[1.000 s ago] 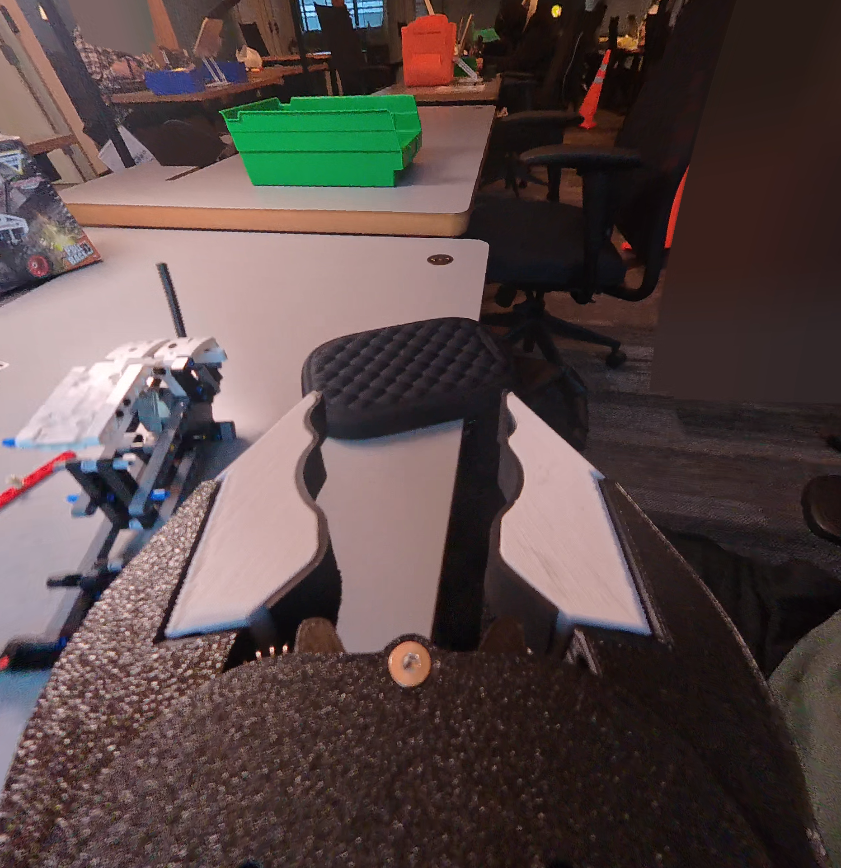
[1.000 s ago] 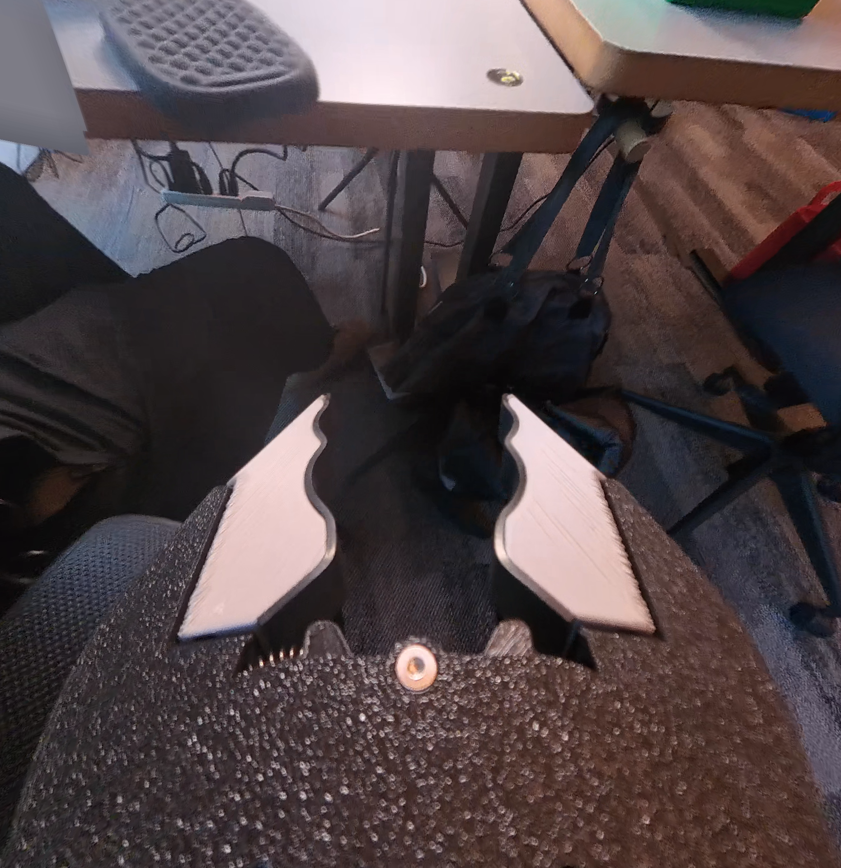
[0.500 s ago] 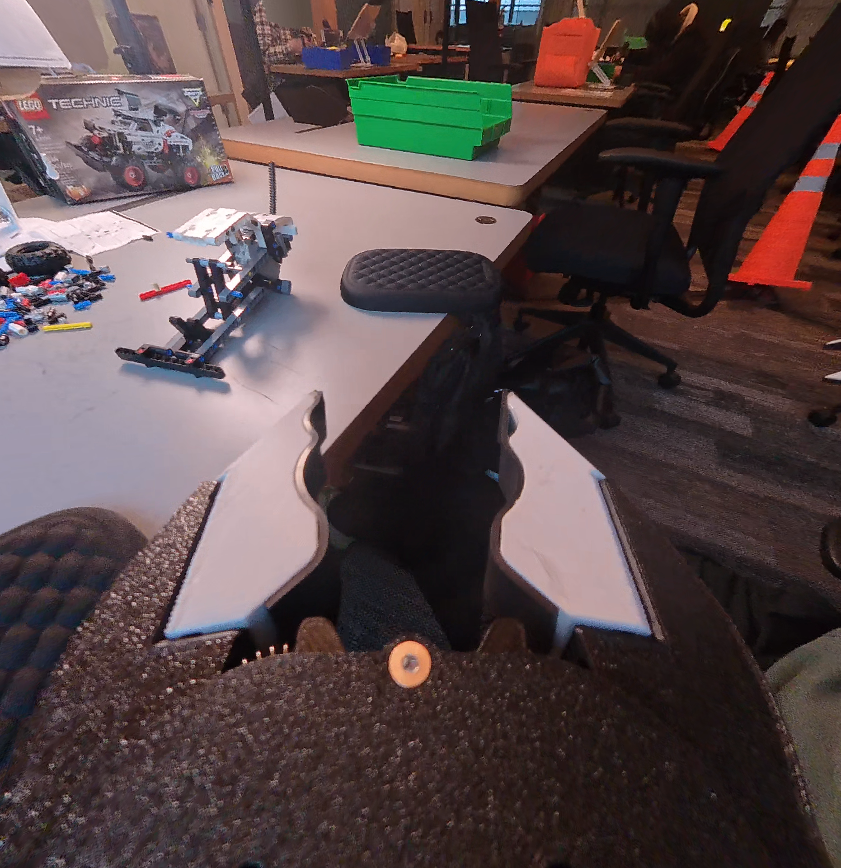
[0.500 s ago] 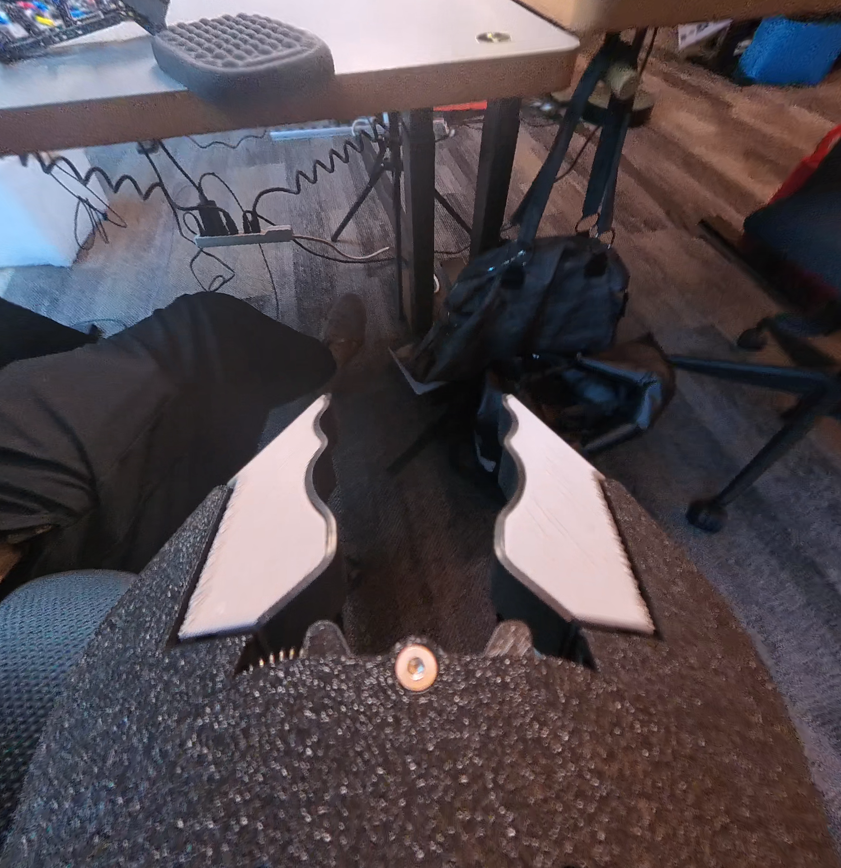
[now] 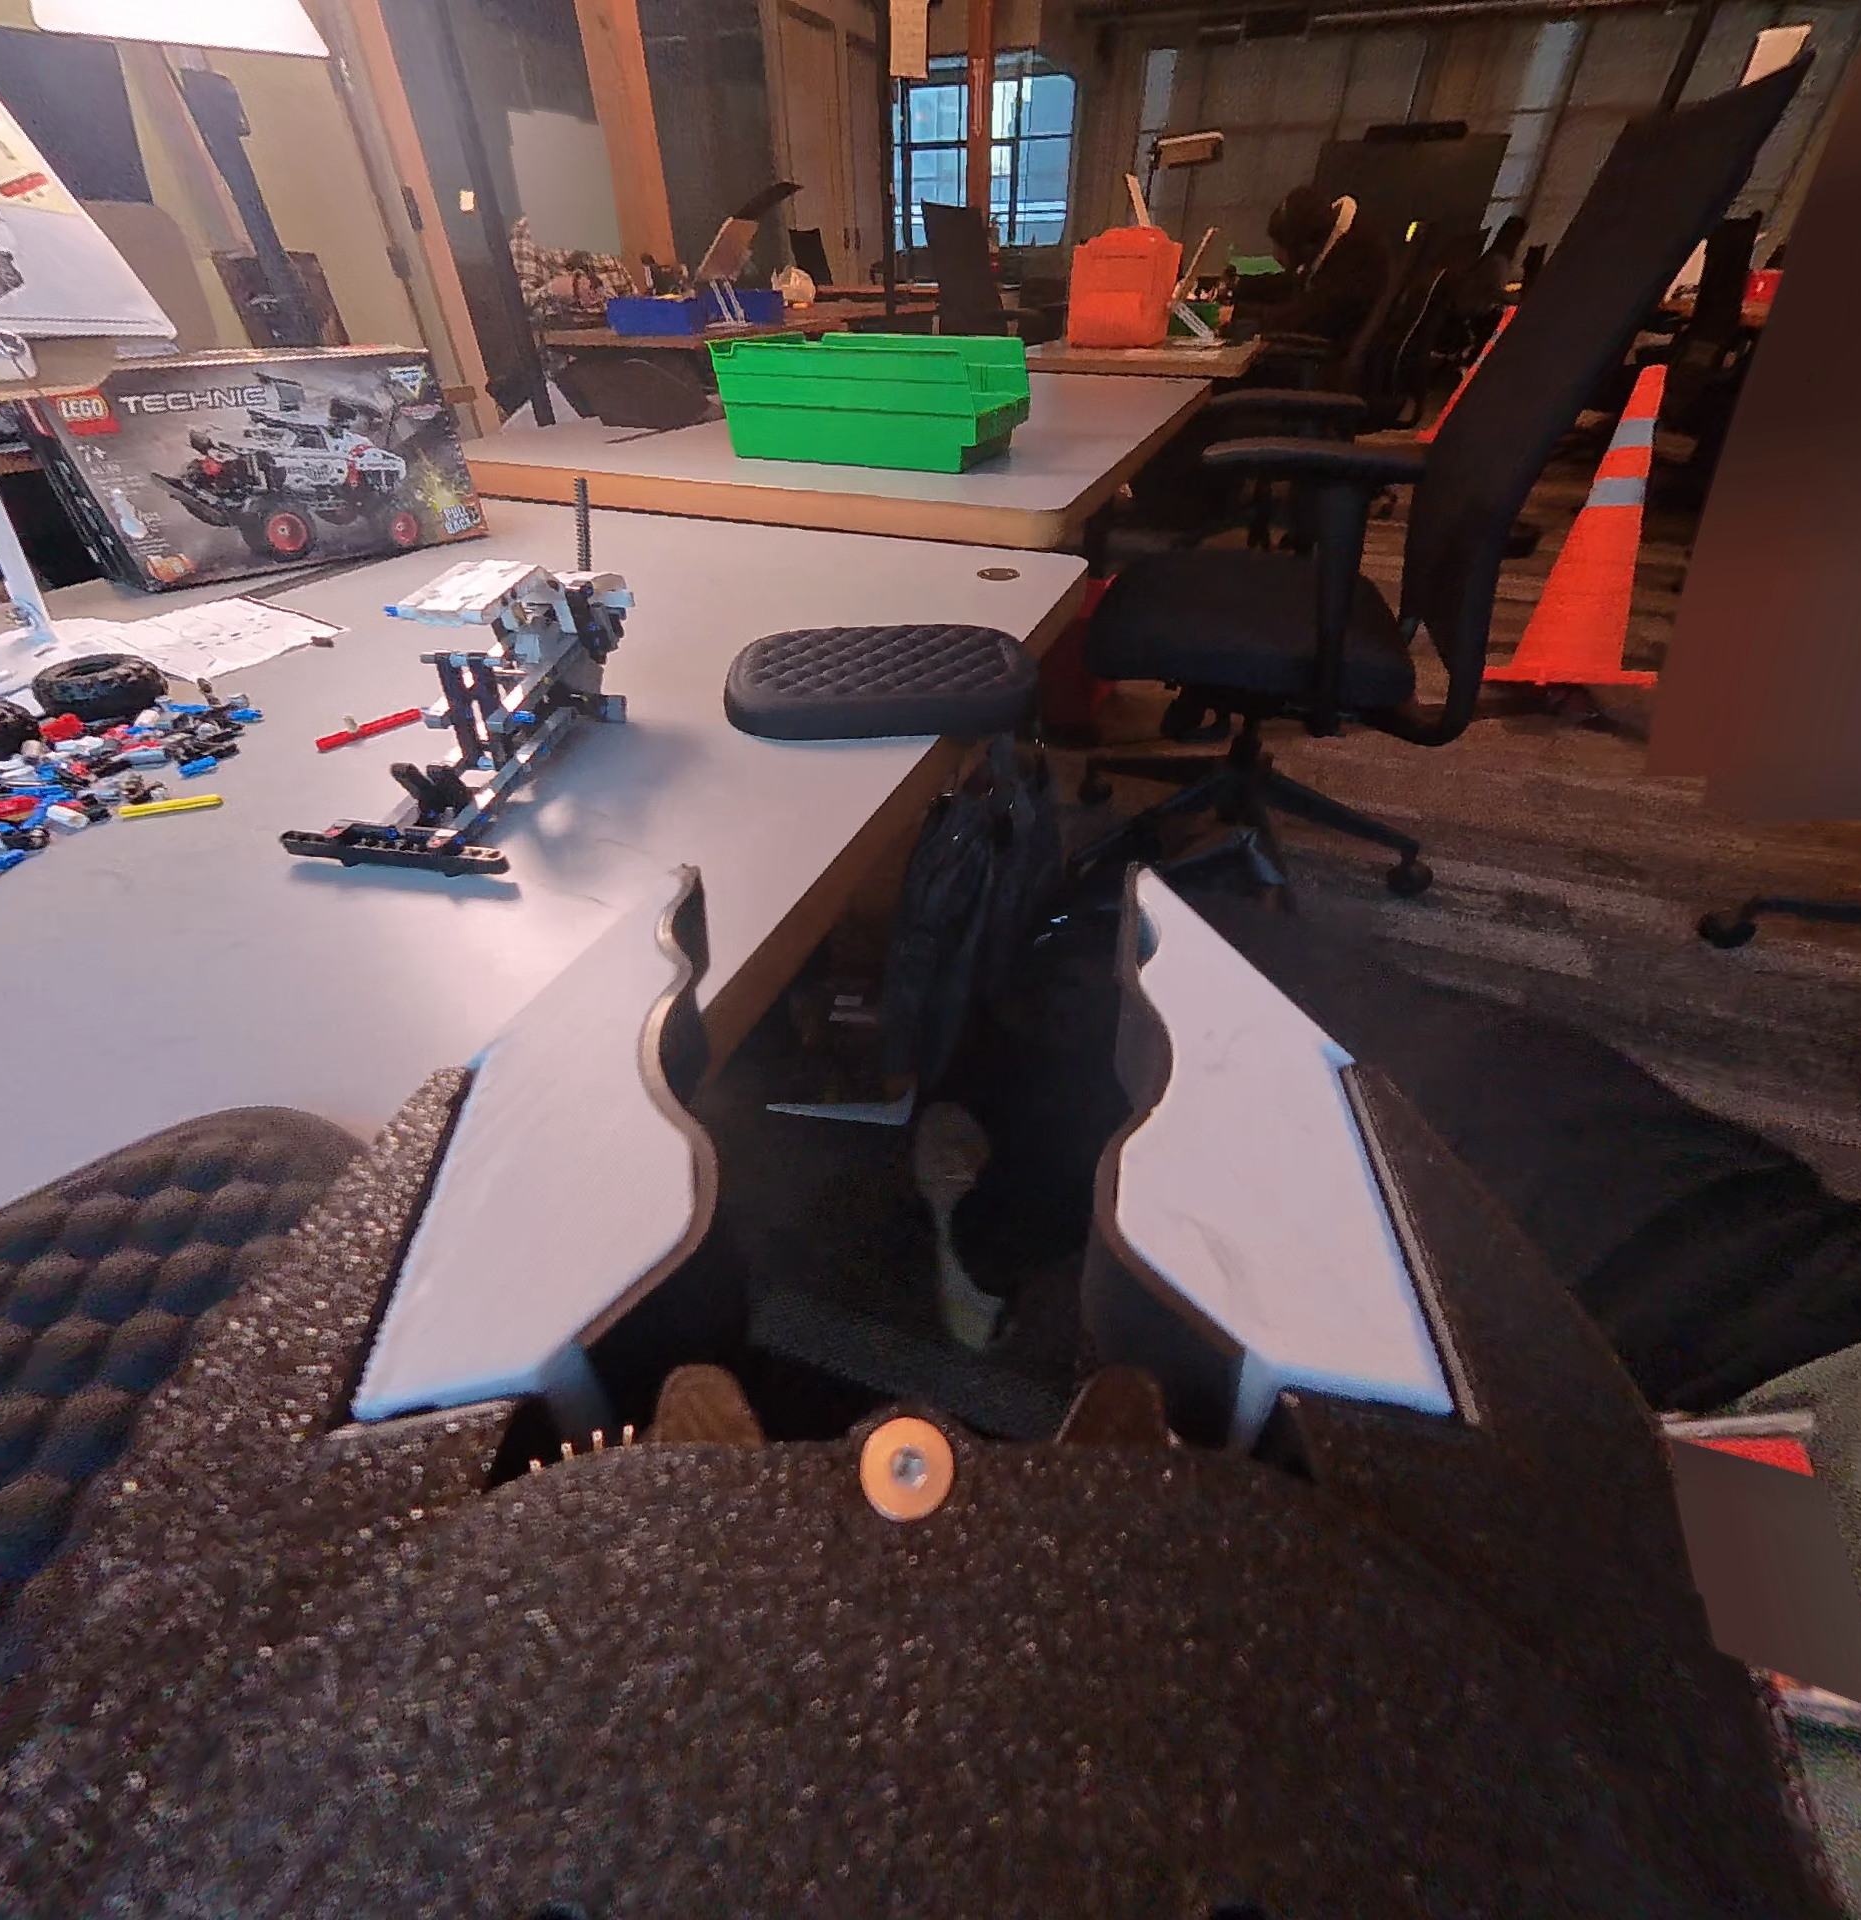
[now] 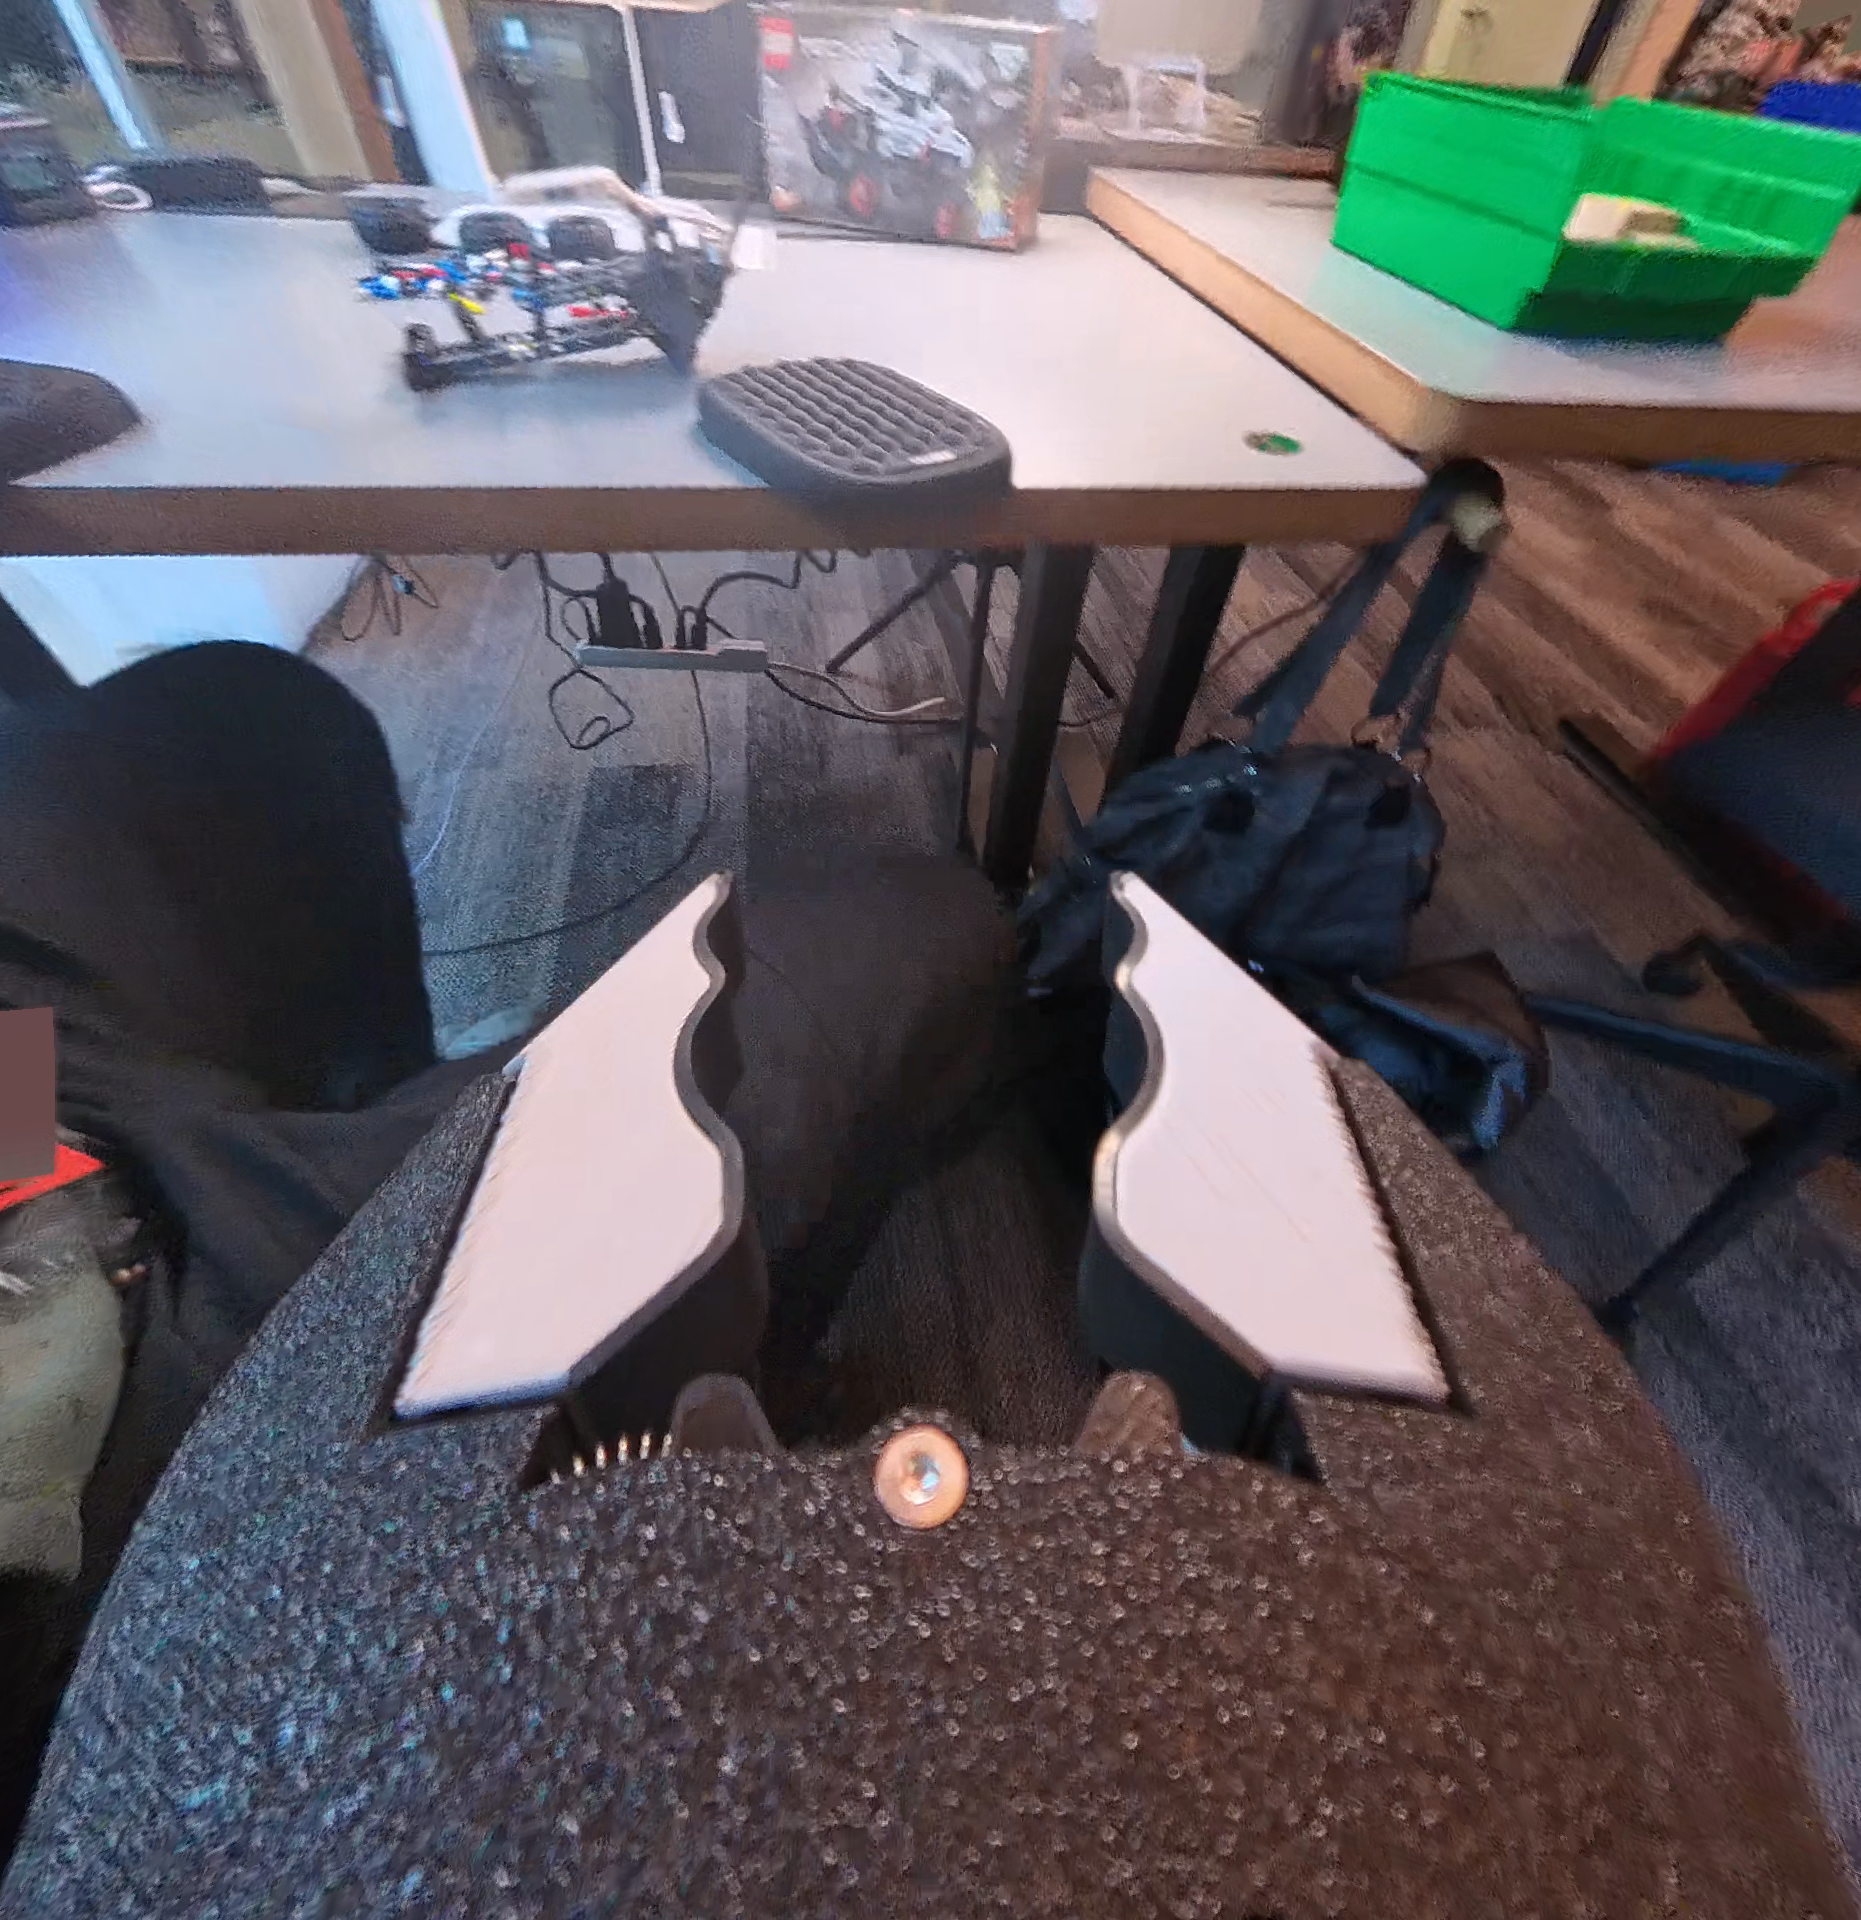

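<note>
both claws gaping, empty, left claw [image 5: 910, 904] off table edge [image 5: 822, 894], right claw [image 6: 921, 904] above knee [image 6: 864, 997]

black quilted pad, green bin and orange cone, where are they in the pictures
black quilted pad [image 5: 882, 677], left wrist view, middle of its top
green bin [image 5: 872, 416], left wrist view, front wall of the stack
orange cone [image 5: 1591, 582], left wrist view, lower orange body
</note>
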A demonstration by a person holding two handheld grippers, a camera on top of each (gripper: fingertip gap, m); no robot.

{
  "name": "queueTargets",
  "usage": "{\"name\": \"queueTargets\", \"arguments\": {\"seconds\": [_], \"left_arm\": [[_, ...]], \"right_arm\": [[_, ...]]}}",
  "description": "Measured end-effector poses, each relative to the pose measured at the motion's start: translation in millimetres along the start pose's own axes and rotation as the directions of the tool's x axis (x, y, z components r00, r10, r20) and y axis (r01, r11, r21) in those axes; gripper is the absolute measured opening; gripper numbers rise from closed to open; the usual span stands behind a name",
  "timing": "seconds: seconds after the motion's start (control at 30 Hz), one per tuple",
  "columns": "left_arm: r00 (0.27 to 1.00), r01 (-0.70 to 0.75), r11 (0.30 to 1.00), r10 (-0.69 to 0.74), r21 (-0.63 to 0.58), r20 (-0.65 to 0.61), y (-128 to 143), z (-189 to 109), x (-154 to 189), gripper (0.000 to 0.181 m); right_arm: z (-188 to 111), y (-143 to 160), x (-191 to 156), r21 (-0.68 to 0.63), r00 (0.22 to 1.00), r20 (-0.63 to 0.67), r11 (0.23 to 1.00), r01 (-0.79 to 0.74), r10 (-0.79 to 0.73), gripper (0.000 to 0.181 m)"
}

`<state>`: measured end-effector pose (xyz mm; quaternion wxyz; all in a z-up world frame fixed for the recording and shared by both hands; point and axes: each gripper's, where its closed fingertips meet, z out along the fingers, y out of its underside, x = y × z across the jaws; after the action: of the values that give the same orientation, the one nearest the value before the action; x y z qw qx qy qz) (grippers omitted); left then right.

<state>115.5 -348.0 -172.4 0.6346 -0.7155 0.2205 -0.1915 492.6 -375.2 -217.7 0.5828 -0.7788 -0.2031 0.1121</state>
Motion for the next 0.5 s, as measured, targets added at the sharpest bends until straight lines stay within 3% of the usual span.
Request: {"name": "queueTargets", "arguments": {"seconds": [0.17,0.27,0.43,0.5], "left_arm": [[0.997,-0.051,0.999,0.05,-0.007,-0.062,2.5,-19.4,-18.7,0.077],[0.991,-0.087,0.996,0.083,-0.031,-0.104,5.8,-14.1,-28.8,0.076],[0.97,-0.149,0.988,0.136,-0.051,-0.199,11.1,46.4,-25.1,0.075],[0.955,-0.13,0.991,0.127,0.006,-0.267,-4.8,78.4,-4.4,0.076]], "right_arm": [[18.6,-46.4,-41.8,0.007,0.991,0.09,0.995,0.098,-0.098,0.069],[31.0,-77.0,-54.4,-0.005,0.973,0.148,0.984,0.181,-0.178,0.07],[79.3,-95.7,-18.3,-0.064,0.959,0.155,0.967,0.248,-0.236,0.07],[109.5,-89.6,10.6,-0.084,0.97,0.144,0.974,0.209,-0.195,0.07]]}}
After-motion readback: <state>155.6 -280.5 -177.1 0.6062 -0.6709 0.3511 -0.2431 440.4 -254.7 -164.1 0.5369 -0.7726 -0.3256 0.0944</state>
